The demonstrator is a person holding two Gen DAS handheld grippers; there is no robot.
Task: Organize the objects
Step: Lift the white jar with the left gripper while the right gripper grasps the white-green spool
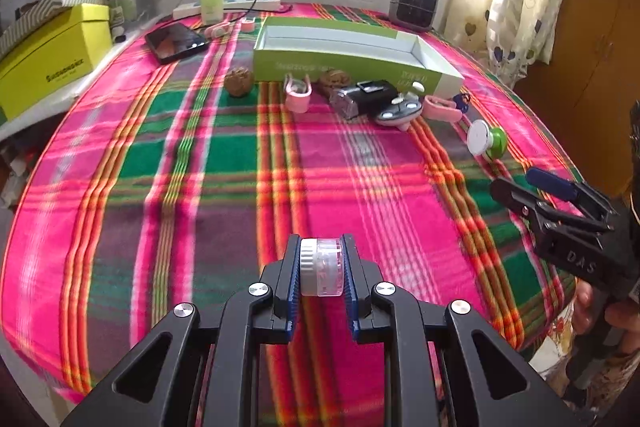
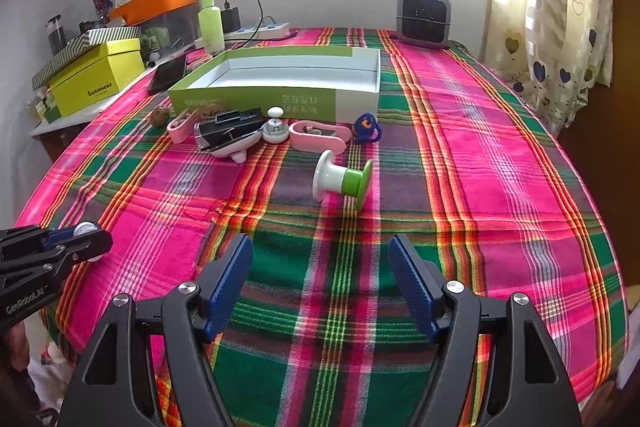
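On the far left sits a yellow box (image 2: pixel 96 77). The writing on its side is too blurry to read for sure. Next to it, near the front, the left gripper (image 1: pixel 321 269) is squeezed tight on a little clear jar (image 1: pixel 322 273) with a ribbed silver cap. The jar is up off the plaid blanket (image 1: pixel 200 187), between the blue pads. It looks small, light and hard. It is smooth, so it could slip. The pads press its two flat ends, which seems a good place to hold it.

In the middle, far back, is the open green and white tray box (image 2: pixel 280 83). It has printed writing on its side, too small to read. The jar probably goes in there.

On the right, the right gripper (image 2: pixel 320 283) is wide apart and holds nothing. "DAS" is on its body.
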